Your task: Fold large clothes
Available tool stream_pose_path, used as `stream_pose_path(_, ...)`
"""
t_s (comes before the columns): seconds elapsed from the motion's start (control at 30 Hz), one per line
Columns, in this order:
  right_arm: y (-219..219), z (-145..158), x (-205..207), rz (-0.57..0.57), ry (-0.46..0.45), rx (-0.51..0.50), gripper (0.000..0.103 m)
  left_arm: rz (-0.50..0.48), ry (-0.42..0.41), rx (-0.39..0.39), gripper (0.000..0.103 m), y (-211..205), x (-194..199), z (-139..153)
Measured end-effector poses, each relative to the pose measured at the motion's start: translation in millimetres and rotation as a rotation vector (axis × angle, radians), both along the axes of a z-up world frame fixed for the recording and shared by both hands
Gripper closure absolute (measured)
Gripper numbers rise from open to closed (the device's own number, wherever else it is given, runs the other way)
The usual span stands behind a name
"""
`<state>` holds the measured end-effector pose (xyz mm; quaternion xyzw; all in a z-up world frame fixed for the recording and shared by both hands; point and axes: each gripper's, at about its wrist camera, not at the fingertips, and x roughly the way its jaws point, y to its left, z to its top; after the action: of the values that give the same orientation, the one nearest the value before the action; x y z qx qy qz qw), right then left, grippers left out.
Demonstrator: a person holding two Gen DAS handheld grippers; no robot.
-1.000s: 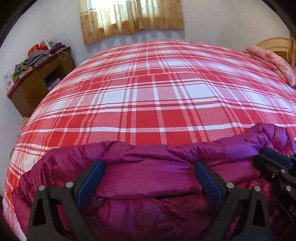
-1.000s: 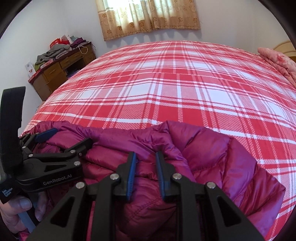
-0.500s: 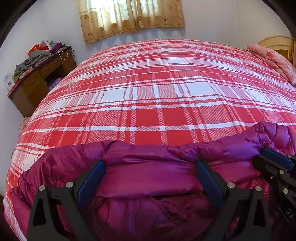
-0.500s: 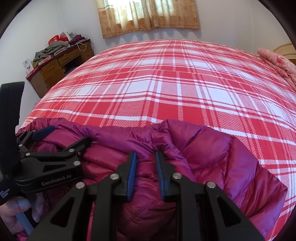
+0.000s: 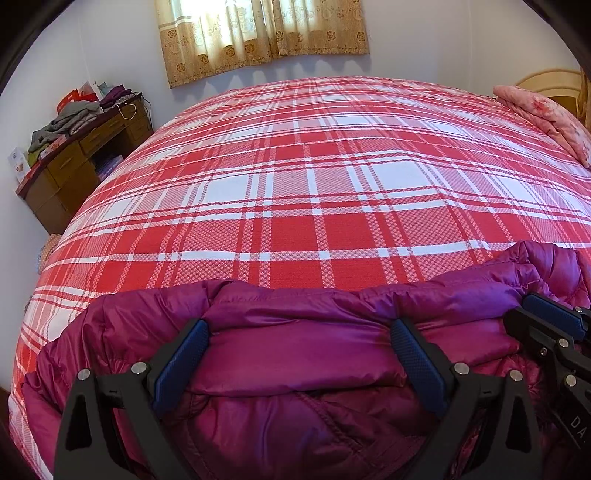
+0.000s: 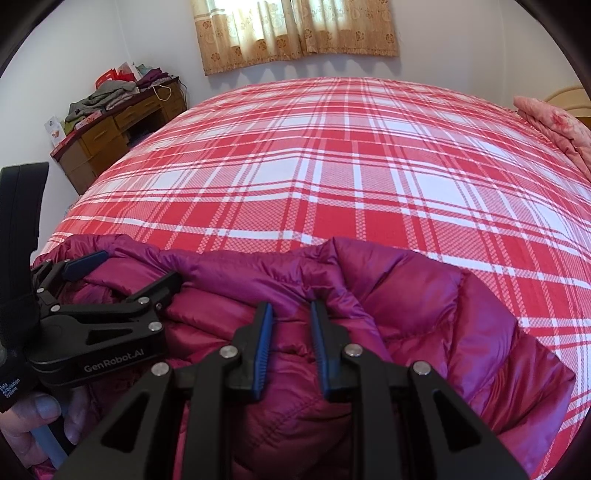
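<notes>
A magenta puffer jacket [image 5: 295, 354] lies bunched at the near edge of a bed with a red and white plaid cover [image 5: 314, 192]. My left gripper [image 5: 299, 339] is open, its wide-spread fingers resting over a puffy fold of the jacket. In the right wrist view the jacket [image 6: 424, 314] spreads to the right, and my right gripper [image 6: 291, 317] is shut on a pinch of its fabric near the top edge. The left gripper [image 6: 122, 273] shows at the left of that view, held in a hand.
A wooden desk [image 5: 74, 158] piled with clothes stands at the far left against the wall. A pink floral quilt [image 5: 543, 114] lies at the bed's far right. A curtained window [image 5: 258, 33] is behind the bed.
Both views have shifted slightly lower and nearer the bed. The grips and the jacket look almost the same.
</notes>
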<state>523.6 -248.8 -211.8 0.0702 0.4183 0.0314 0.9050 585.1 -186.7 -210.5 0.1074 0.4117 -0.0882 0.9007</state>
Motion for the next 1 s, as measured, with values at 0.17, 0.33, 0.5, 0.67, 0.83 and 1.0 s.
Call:
stream_pose_path(0.17, 3.0, 1.0, 4.1, 0.01, 0.019, -0.02, 0.079, 0.004, 0.011, 0.026, 0.001, -5.2, 4.7, 2.5)
stream_pose_path(0.33, -11.1, 38.6, -25.6, 0.011, -0.005, -0.049, 0.05, 0.019, -0.059, 0.048, 0.001, 19.5, -20.6, 50.3)
stream_pose_path(0.5, -38.5, 69.9, -111.6, 0.02, -0.022, -0.016, 0.04, 0.022, -0.159, -0.048, 0.001, 82.5, -108.8, 102.2)
stream_pose_path(0.67, -66.9, 68.7, -214.9, 0.025, -0.003, 0.0, 0.035, -0.016, -0.234, 0.03, 0.001, 129.0, -228.2, 104.1)
stream_pose_path(0.83, -82.3, 61.6, -291.4, -0.01, 0.012, 0.05, 0.03, 0.003, -0.191, 0.055, 0.001, 174.4, -305.1, 81.0)
stream_pose_path(1.0, -90.3, 57.8, -358.8, -0.067, 0.023, 0.042, 0.027, 0.067, -0.139, 0.016, 0.001, 222.9, -358.6, 60.3)
